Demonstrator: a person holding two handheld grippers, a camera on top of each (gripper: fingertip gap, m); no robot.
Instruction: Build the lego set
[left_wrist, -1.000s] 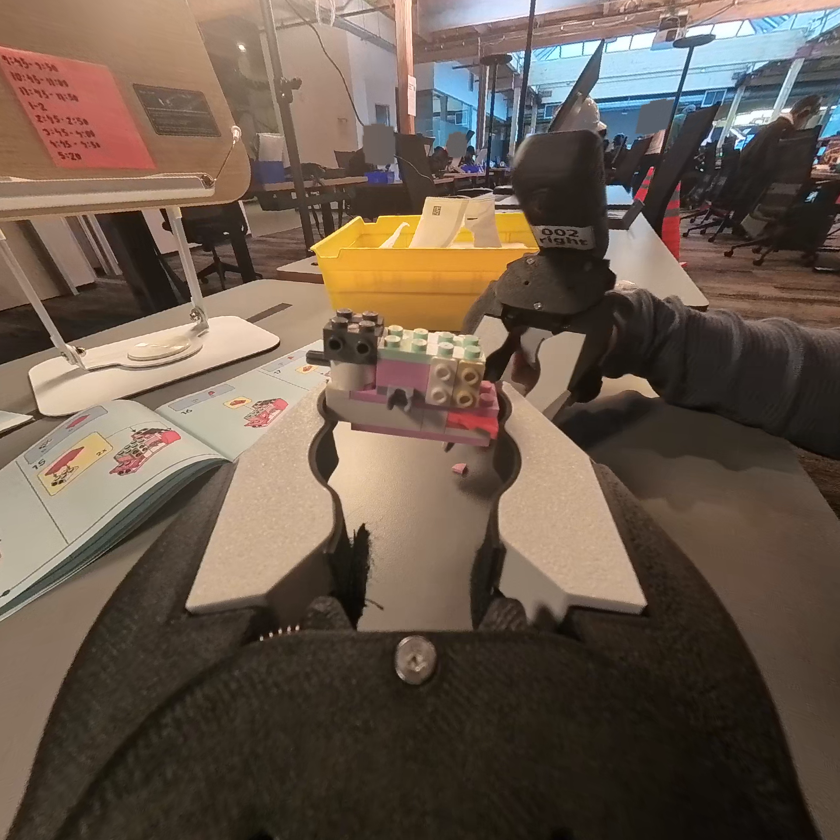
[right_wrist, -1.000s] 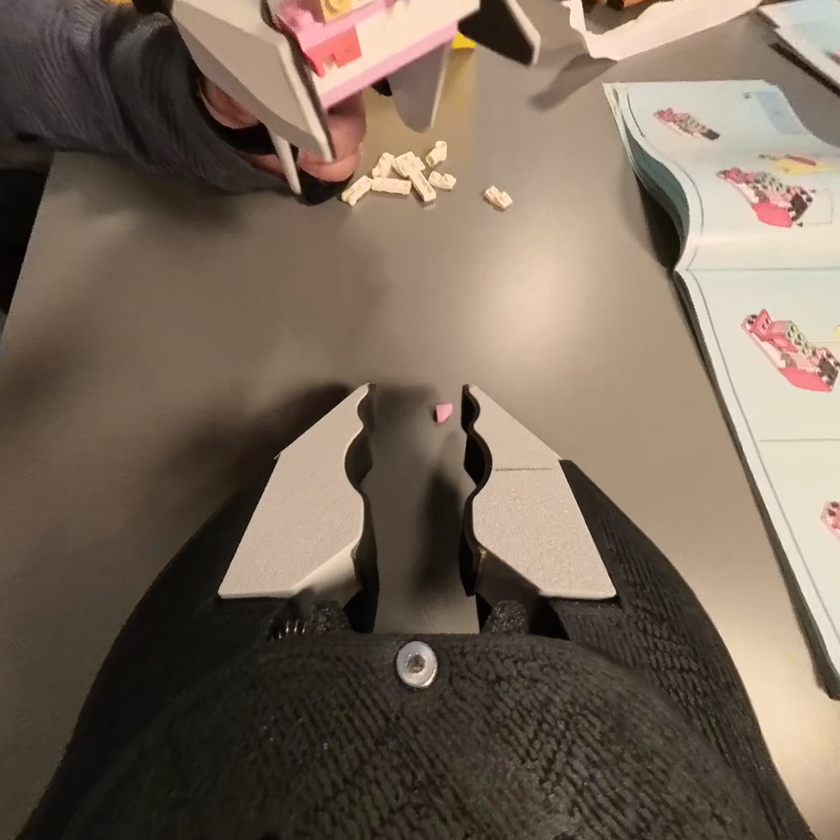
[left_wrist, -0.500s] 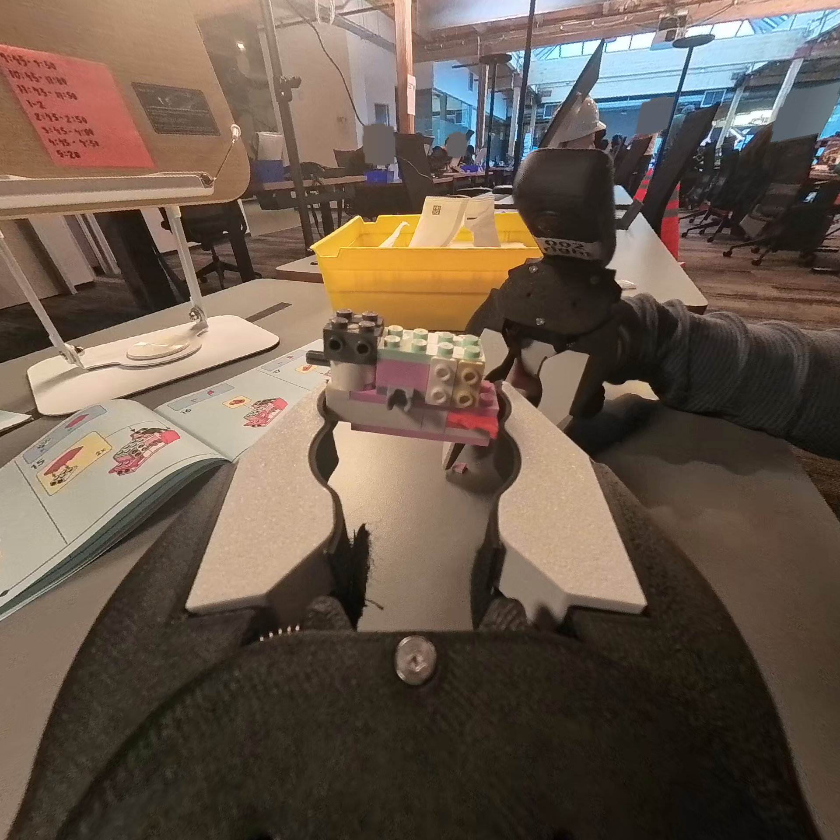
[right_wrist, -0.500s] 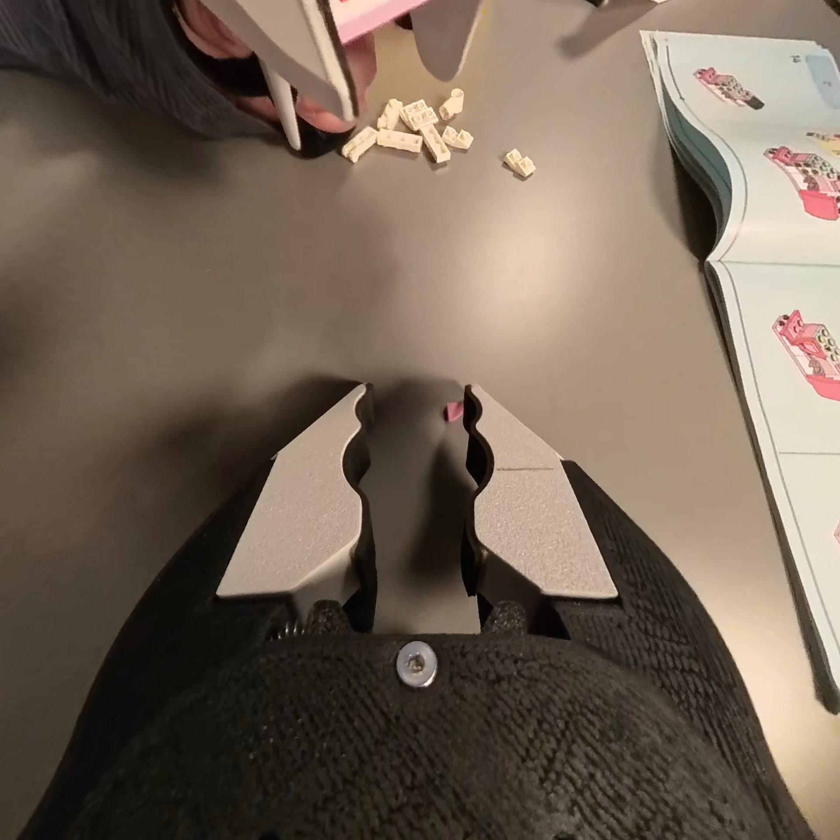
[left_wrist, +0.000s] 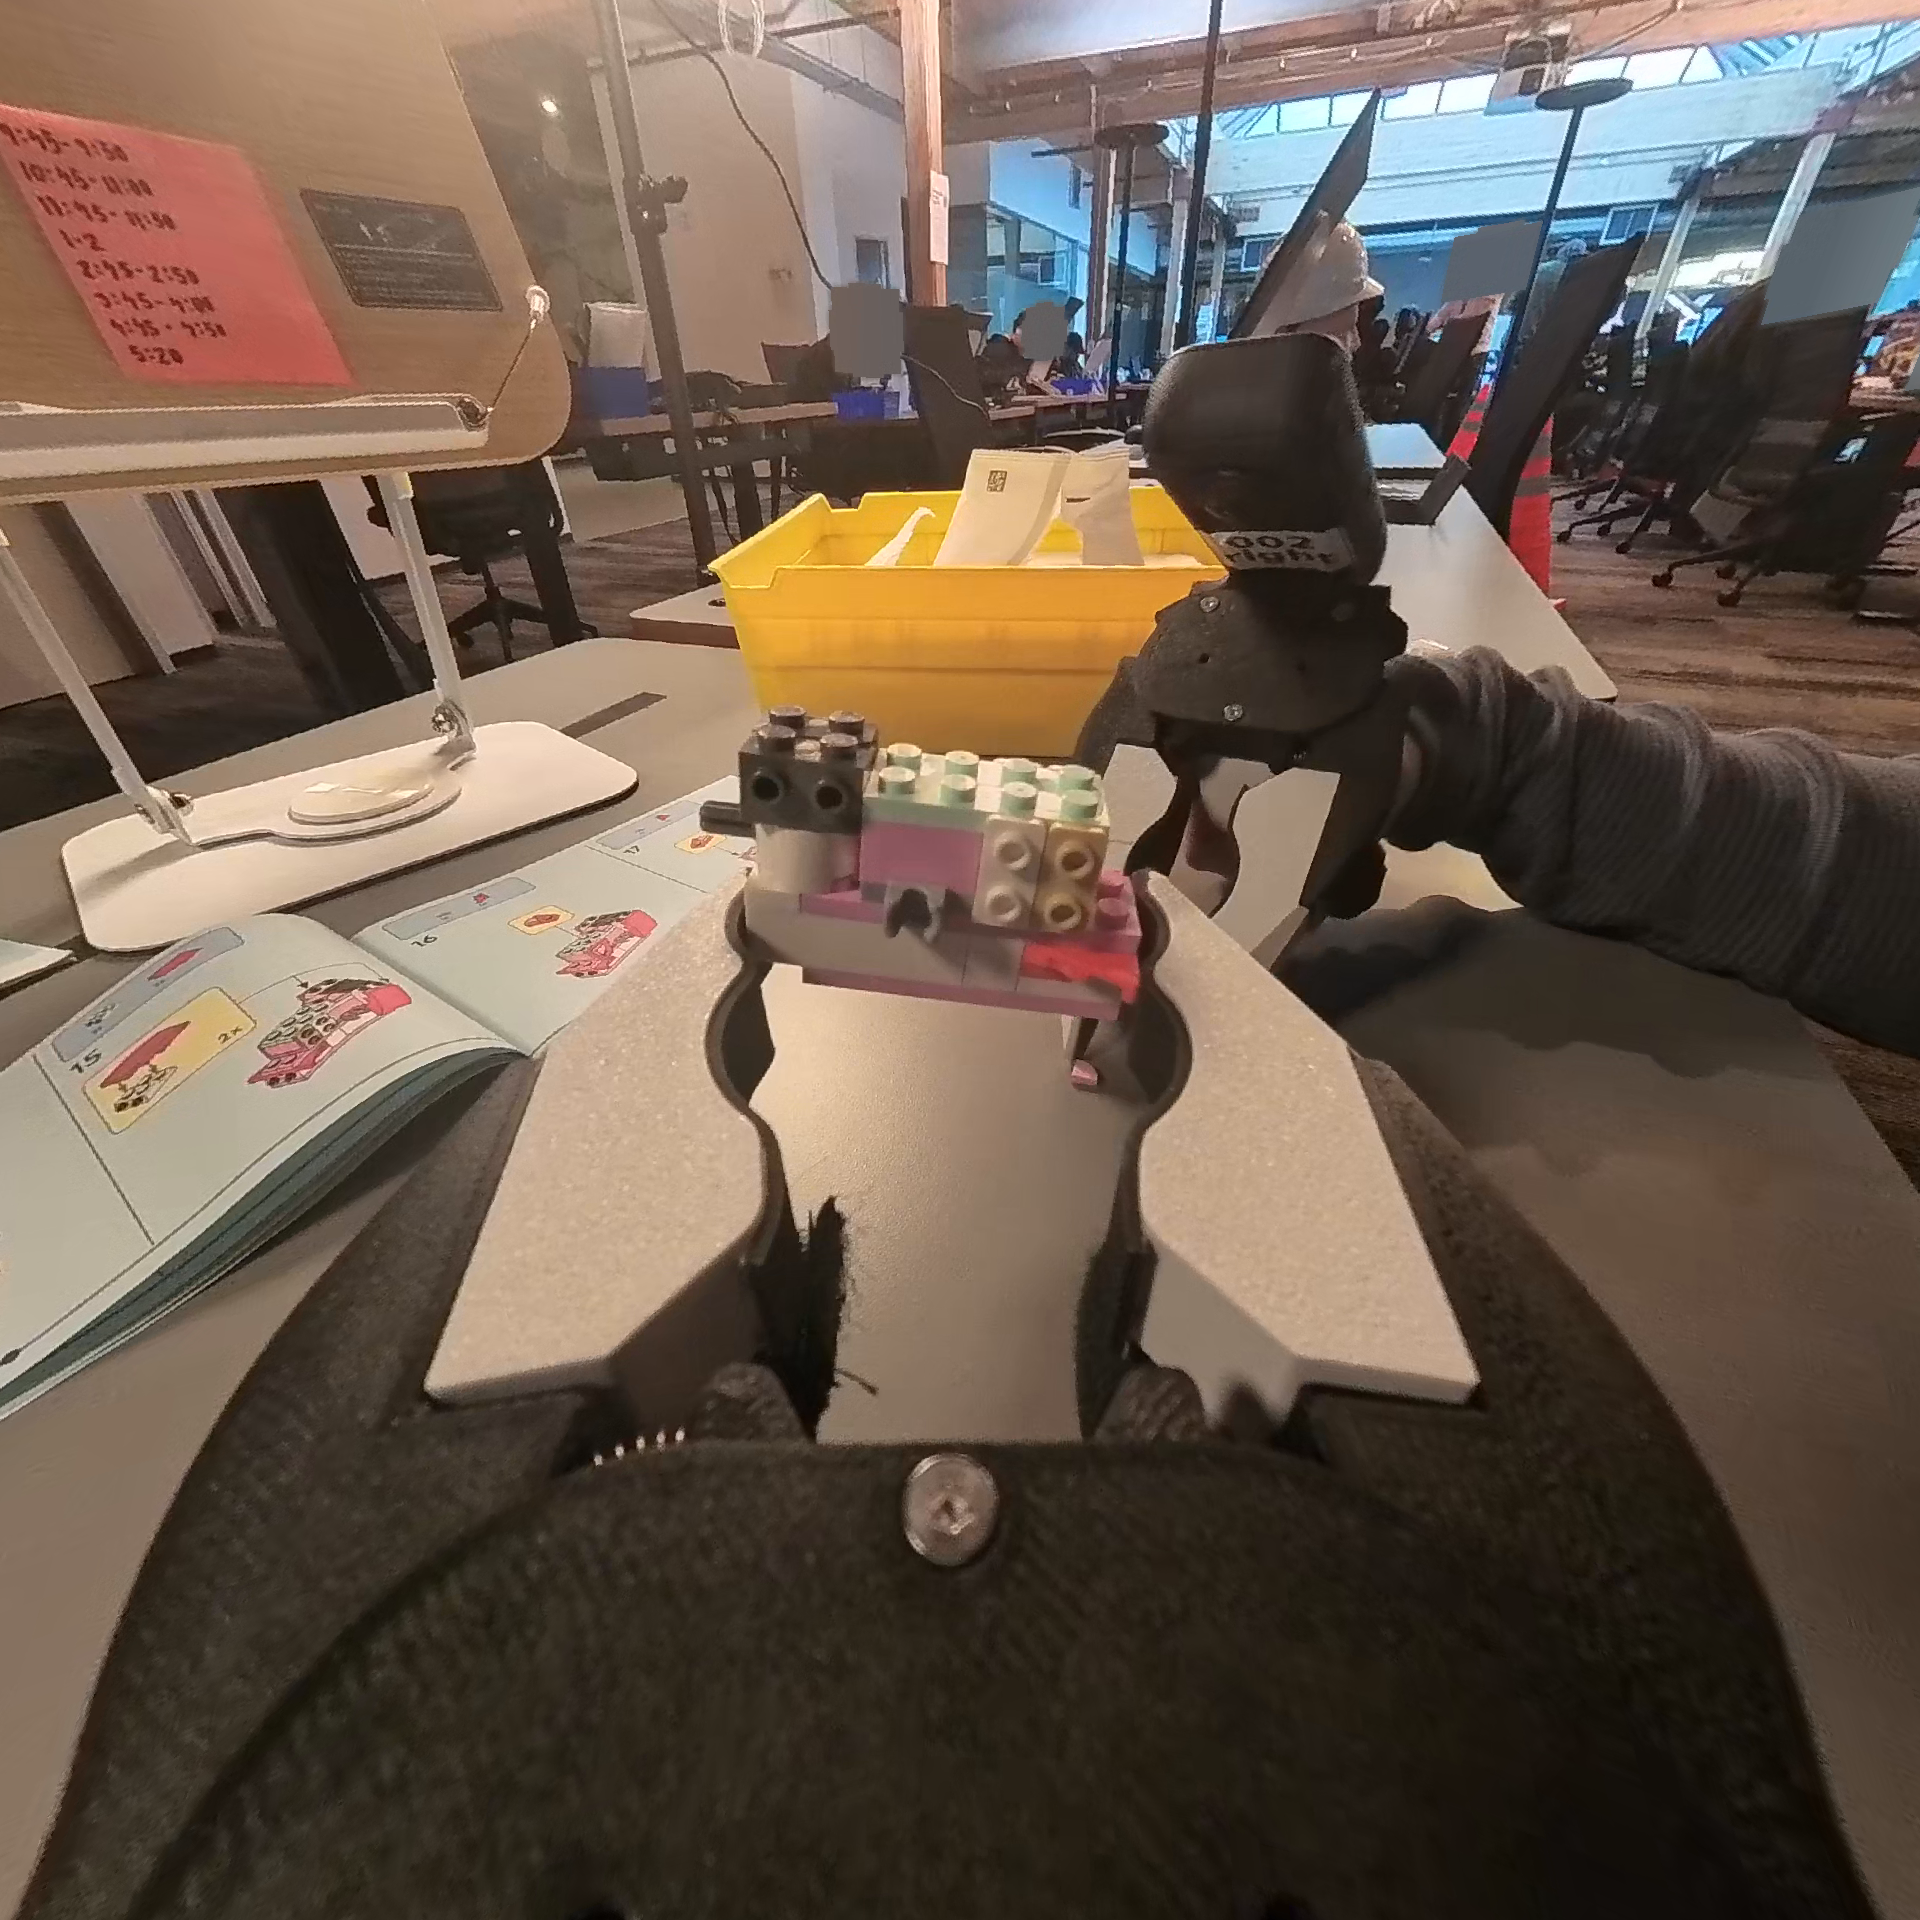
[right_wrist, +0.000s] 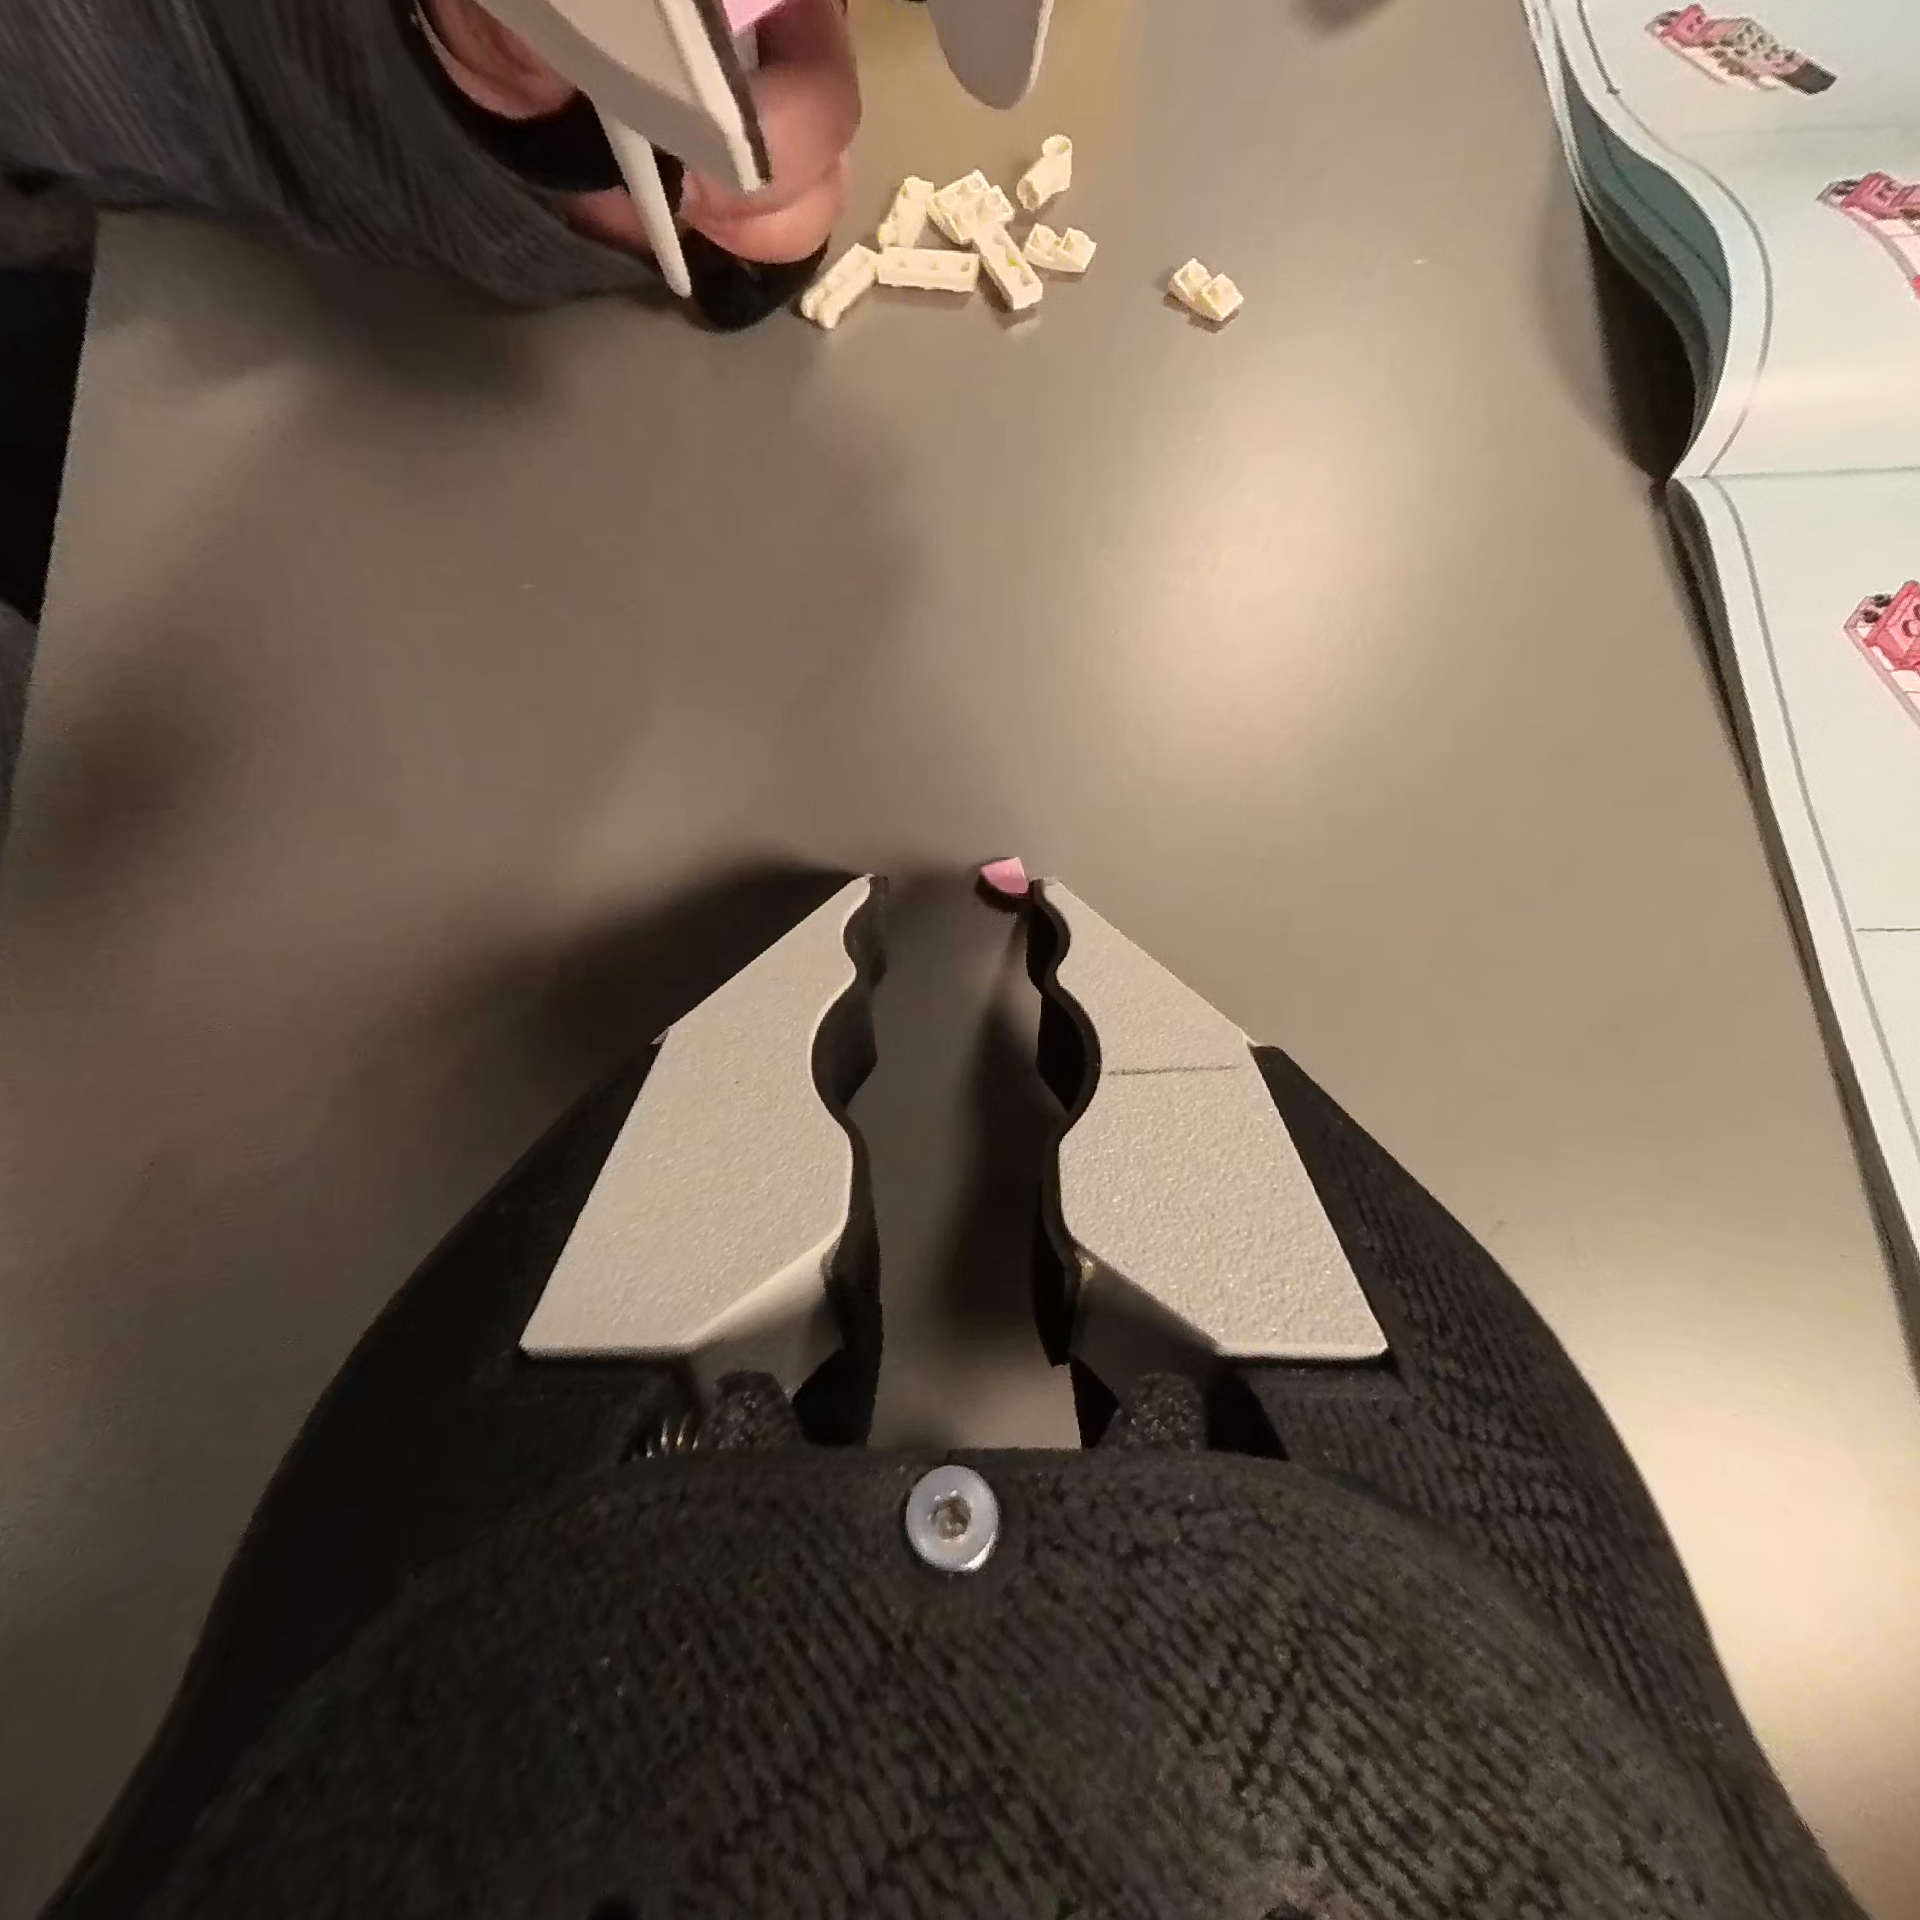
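My left gripper (left_wrist: 945, 935) is shut on a small brick model (left_wrist: 935, 883) of pink, grey, mint and black bricks and holds it above the grey table (right_wrist: 935, 623). My right gripper (right_wrist: 956, 888) points down at the table with its fingertips on either side of a tiny pink piece (right_wrist: 1003, 873). The piece lies on the table against the right fingertip, with a gap to the left one, so it is not gripped. The piece also shows in the left wrist view (left_wrist: 1083, 1070), below the model's right end. The left gripper's fingers (right_wrist: 665, 94) show at the top of the right wrist view.
A heap of several cream bricks (right_wrist: 956, 239) lies on the table beyond the right gripper. An open instruction booklet (right_wrist: 1818, 623) lies at the right, and shows in the left wrist view (left_wrist: 260, 1039). A yellow bin (left_wrist: 935, 623) and a white stand base (left_wrist: 343, 810) are farther back. The gap from one gripper's tips to the other's is roughly 11 cm.
My right gripper has come down closer over the pink piece and its jaws have narrowed around it. The left gripper has kept still with the model in it.
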